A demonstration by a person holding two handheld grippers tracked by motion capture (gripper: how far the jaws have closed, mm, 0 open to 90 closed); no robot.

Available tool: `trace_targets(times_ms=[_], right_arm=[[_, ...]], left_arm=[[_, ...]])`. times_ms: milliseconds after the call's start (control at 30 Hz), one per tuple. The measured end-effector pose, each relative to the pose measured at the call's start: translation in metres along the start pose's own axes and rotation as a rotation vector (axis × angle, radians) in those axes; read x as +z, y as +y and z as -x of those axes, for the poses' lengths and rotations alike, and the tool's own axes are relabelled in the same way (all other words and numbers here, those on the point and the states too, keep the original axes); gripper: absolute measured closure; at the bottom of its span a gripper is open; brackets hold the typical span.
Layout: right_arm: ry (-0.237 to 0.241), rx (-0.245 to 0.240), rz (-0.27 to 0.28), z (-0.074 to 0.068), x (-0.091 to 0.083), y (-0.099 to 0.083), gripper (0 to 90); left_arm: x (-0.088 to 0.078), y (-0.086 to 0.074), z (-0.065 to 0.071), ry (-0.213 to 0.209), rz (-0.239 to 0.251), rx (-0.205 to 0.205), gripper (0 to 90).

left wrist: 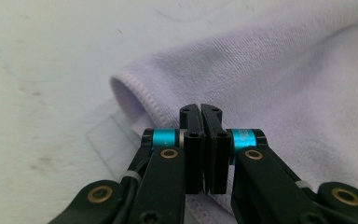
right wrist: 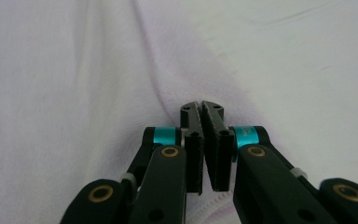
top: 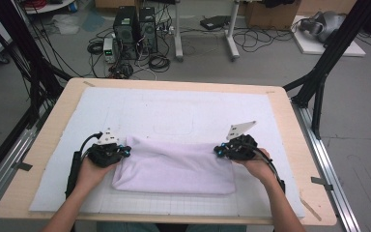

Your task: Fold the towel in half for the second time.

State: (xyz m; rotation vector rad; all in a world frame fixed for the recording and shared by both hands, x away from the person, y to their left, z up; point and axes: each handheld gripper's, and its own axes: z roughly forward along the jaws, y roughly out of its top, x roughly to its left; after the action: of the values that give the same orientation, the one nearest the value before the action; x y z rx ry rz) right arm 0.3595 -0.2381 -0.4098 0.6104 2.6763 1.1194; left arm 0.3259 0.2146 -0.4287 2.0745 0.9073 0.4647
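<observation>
From the high view, a pale lilac towel (top: 174, 166) lies folded on the white mat (top: 164, 111) that covers the wooden table (top: 290, 125), nearer the table's near edge than its far one and roughly midway between left and right. The left gripper (top: 124, 151) sits at the towel's far-left corner and the right gripper (top: 218, 151) at its far-right corner, each held from below by a hand, the left hand (top: 91, 171) and the right hand (top: 256, 164). A grey three-cornered plate stands up on each gripper.

In the left gripper view, the left gripper (left wrist: 200, 108) has its black jaws pressed flat together over the towel (left wrist: 279, 84). The towel's stitched hem curls into a rounded fold just to the left of the jaw tips. Whether cloth is caught between the pads I cannot tell.

In the right gripper view, the right gripper (right wrist: 201, 105) has its jaws meeting at the tips, with a thin wedge of gap lower down. They rest on the towel (right wrist: 65, 93) beside a raised crease, with a stitched hem visible beneath them. A grip on cloth cannot be made out here.
</observation>
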Motion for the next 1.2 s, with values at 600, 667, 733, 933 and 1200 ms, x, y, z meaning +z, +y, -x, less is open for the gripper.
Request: trace_targets(times_ms=[600, 667, 733, 933, 1200], right_arm=[[-0.058, 0.182, -0.048, 0.030, 0.012, -0.018, 72.3], [-0.061, 0.170, -0.042, 0.027, 0.013, -0.017, 79.7], [-0.106, 0.145, -0.034, 0.025, 0.009, -0.013, 81.1], [-0.156, 0.186, 0.026, 0.025, -0.009, -0.015, 74.1], [-0.047, 0.069, 0.107, -0.029, -0.027, -0.011, 66.3]], left_arm=[[0.036, 0.021, -0.022, 0.080, -0.082, -0.054, 75.8], [0.039, 0.019, -0.026, 0.091, -0.083, -0.074, 85.6], [0.037, 0.020, -0.031, 0.150, -0.049, -0.103, 85.4], [0.021, 0.022, -0.038, 0.152, -0.022, -0.165, 66.3], [-0.016, 0.017, 0.004, 0.012, 0.032, 0.004, 63.8]])
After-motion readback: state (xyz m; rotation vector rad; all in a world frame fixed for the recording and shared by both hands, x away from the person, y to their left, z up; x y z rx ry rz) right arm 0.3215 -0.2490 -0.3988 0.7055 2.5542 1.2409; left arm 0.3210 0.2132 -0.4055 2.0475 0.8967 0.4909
